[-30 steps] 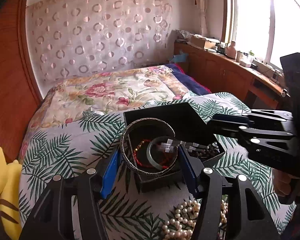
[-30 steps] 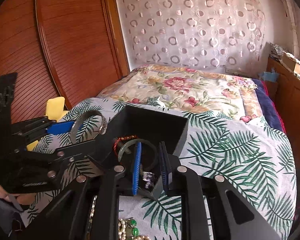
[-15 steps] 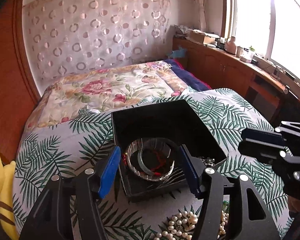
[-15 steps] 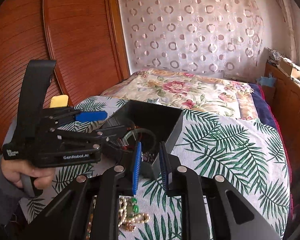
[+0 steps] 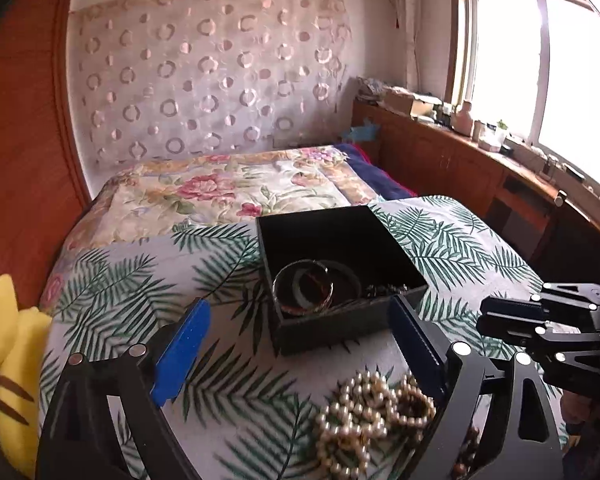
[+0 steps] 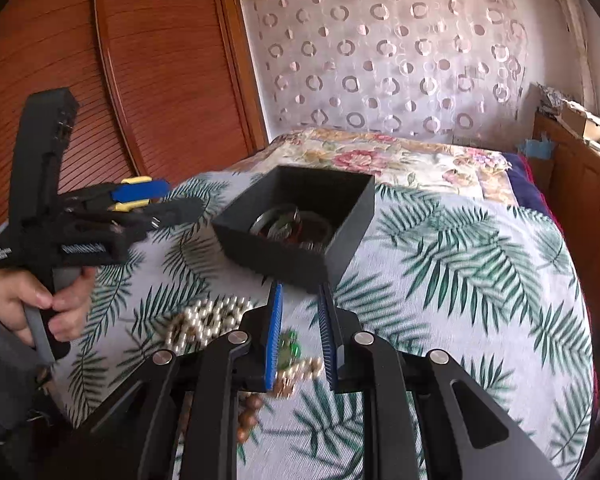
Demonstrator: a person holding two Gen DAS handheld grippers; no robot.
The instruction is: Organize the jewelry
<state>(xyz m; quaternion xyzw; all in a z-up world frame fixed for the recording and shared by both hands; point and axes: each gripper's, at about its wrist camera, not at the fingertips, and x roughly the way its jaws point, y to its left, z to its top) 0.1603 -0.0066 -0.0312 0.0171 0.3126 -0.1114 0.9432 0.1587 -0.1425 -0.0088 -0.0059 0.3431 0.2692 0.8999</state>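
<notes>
Left wrist view: both claws hang above a bed, with a black box of jewelry ahead of them.

The bed wears a palm-leaf cover, and a flowered quilt lies beyond it. The black box sits on the cover, lid off; inside it a metal bangle lies over a green bangle and red beads, with darker pieces beside them. The left claw is spread wide, nothing between its blue pads, the box just past its tips. The right claw stands only a little apart, gripping nothing, above a green-bead strand. A pearl necklace lies heaped on the cover just before the box.
</notes>
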